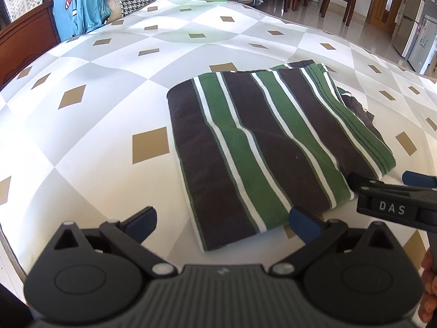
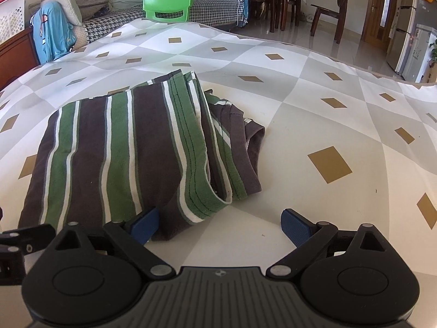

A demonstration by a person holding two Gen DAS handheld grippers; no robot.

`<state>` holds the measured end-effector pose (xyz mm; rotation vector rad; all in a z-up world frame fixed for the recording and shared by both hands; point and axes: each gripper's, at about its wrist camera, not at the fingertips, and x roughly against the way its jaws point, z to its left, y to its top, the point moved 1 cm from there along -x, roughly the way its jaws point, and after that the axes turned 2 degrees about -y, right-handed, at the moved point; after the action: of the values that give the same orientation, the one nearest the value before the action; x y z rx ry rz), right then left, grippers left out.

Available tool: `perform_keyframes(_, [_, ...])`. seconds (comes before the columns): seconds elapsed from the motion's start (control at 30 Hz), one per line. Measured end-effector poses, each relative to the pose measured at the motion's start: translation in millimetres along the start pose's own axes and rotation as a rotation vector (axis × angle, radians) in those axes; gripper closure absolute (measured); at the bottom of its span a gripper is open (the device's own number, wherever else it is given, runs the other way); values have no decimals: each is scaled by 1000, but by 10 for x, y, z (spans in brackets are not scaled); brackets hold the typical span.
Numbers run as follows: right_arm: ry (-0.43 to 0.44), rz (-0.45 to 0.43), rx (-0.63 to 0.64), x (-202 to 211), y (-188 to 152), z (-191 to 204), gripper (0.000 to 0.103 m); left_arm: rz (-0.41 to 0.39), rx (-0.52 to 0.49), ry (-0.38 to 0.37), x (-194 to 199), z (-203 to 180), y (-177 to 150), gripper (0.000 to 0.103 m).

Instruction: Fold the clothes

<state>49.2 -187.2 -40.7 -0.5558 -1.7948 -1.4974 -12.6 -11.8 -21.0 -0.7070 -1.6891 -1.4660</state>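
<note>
A folded shirt [image 1: 267,147] with green, white and dark brown stripes lies on the checked tablecloth [image 1: 103,125]. My left gripper [image 1: 222,224] is open, low over the shirt's near corner, which lies between its blue pads. In the left wrist view my right gripper [image 1: 387,180] comes in from the right at the shirt's near right corner. In the right wrist view the shirt [image 2: 123,150] shows its layered open edge and a loose brown sleeve on the right. My right gripper [image 2: 220,225] is open, its left pad over the cloth's near corner and its right pad over the bare tablecloth [image 2: 327,114].
A green plastic chair [image 2: 168,0] stands past the far table edge. A blue garment [image 2: 52,32] hangs at the back left beside a houndstooth sofa. Wooden chairs [image 2: 331,11] and a fridge [image 2: 409,35] stand on the tiled floor at the right.
</note>
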Motion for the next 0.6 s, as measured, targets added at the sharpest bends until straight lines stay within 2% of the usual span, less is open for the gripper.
perform_keyframes(0.17, [-47,-26,28,140,69,-10,14,21,9,27,-117,28,-6,0])
perform_keyframes(0.4, [4,-68,-117,245,191,-269,17,43,51,-1,-155,128,-40,0])
perform_keyframes(0.6, [-2,-52,-85,125,214,-169,21,39,31,-3,-157,136,-61,0])
